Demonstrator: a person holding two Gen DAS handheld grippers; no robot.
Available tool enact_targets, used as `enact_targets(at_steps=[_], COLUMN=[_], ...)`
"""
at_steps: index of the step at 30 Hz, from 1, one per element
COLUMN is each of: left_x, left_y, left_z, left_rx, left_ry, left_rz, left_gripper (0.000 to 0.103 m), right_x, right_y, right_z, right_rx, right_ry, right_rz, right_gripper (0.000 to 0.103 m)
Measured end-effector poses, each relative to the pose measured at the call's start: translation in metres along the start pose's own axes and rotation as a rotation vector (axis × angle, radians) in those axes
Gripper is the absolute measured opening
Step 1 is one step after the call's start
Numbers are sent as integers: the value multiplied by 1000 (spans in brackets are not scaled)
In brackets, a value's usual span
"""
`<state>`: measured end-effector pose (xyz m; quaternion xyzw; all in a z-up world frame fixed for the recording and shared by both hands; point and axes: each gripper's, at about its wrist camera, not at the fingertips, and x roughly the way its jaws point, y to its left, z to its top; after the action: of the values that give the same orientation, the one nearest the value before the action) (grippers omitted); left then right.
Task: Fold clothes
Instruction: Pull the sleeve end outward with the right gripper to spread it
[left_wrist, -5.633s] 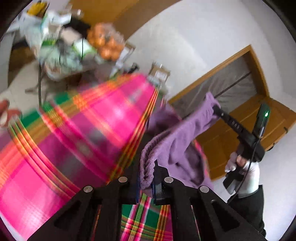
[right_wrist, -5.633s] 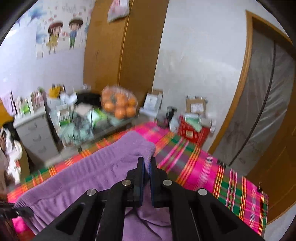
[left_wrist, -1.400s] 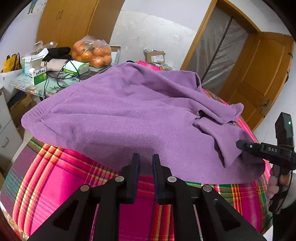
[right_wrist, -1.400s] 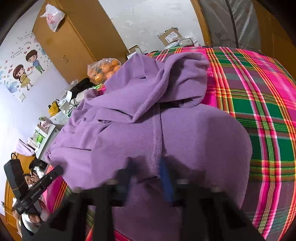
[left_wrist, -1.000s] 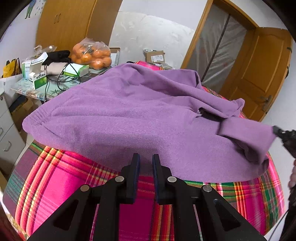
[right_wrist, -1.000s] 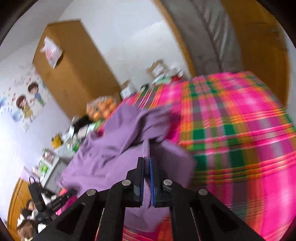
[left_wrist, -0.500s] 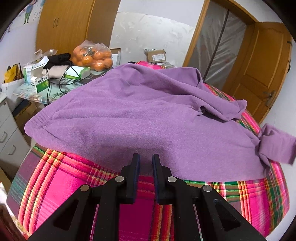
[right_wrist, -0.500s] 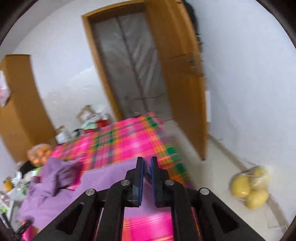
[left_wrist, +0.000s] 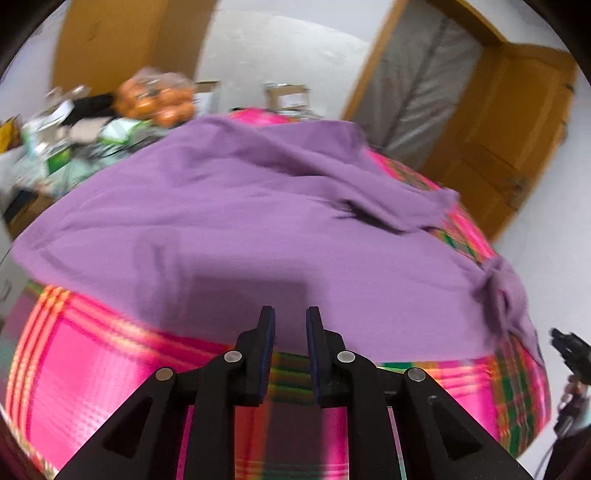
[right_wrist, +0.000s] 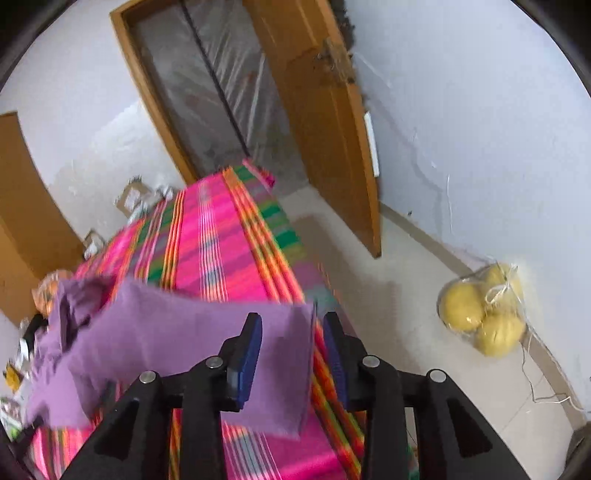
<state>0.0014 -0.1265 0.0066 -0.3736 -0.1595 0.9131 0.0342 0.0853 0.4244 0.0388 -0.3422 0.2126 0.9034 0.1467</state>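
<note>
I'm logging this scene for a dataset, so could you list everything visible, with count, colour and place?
purple garment: one, purple, spread on the plaid cover, sleeve end between the right gripper's open jaws
plaid cover: one, pink-green, over the bed
bag of oranges: one, orange, cluttered side table behind the bed
bag of yellow fruit: one, yellow, floor by the wall
wooden door: one, brown, open
left gripper: black, open, above the garment's near edge
right gripper: black, open

Black claw (right_wrist: 292, 343), blue pads (right_wrist: 246, 354), silver screws.
</note>
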Motion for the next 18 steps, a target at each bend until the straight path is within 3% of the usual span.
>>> enact_targets(at_steps=[5,11,13,16,18], left_x=[10,20,21,20,19], left_y=[-43,-58,-60,-60,-58], left_z=[-6,-15,-18,-19,-18], left_rx=[107,132,132,130,129], left_ry=[26,61,63,66,64], left_rz=[-93,-106,-103,-100,-97], left_gripper=[16,17,17,19,19], right_x=[6,3,6,4,-5], right_y=[12,21,32,28,14], right_z=[-31,-46,-49,-43,-29], right_rx=[-110,-159,-229,-224,-198], right_ry=[83,95,98,84,28], right_rz=[32,-12,-39,-36,-99], right_gripper=[38,37,10,9,8])
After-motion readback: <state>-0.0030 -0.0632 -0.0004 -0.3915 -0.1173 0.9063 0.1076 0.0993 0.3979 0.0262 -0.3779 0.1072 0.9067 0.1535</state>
